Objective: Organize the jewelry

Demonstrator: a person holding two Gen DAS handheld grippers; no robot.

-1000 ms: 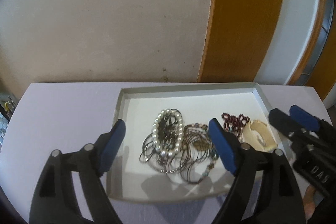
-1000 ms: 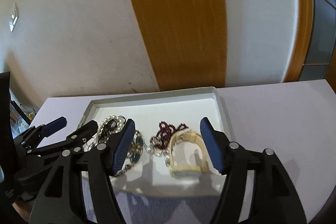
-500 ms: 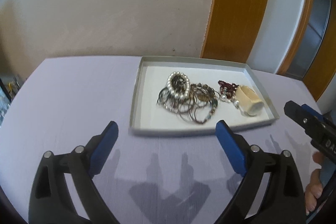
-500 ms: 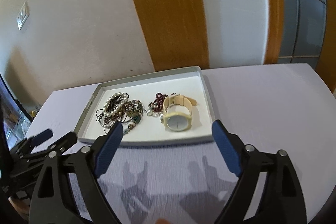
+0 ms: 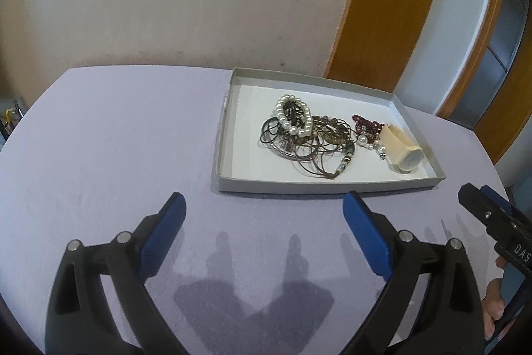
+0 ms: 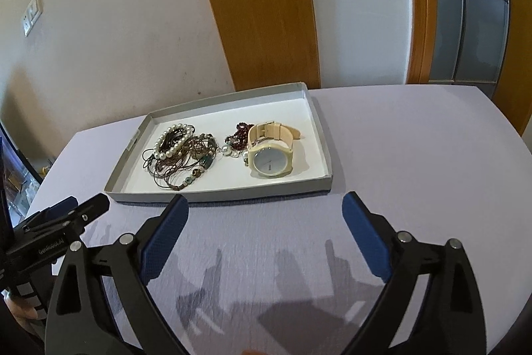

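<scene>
A shallow grey tray point(image 5: 316, 187) point(image 6: 266, 192) rests on the lilac table. In it lie a pearl bracelet point(image 5: 292, 130) point(image 6: 173, 145), a tangle of thin wire bangles point(image 5: 319, 152) point(image 6: 179, 168), a dark red bead string point(image 5: 367, 125) point(image 6: 241, 130) and a cream wristwatch point(image 5: 404, 152) point(image 6: 271, 160). My left gripper point(image 5: 262, 198) hovers just short of the tray's near wall, wide open and empty. My right gripper point(image 6: 265, 198) is at the same near wall with its jaws opening and nothing between them. Each gripper shows at the edge of the other's view.
The lilac table point(image 5: 116, 138) stretches wide to the left of the tray and to its right point(image 6: 415, 138). A beige wall and an orange wooden panel point(image 6: 259, 5) stand right behind it. A person's hand point(image 5: 495, 305) holds the right gripper's handle.
Both grippers have drawn back from over the tray to just in front of it. Their jaws have spread wider. The jewellery lies where it was.
</scene>
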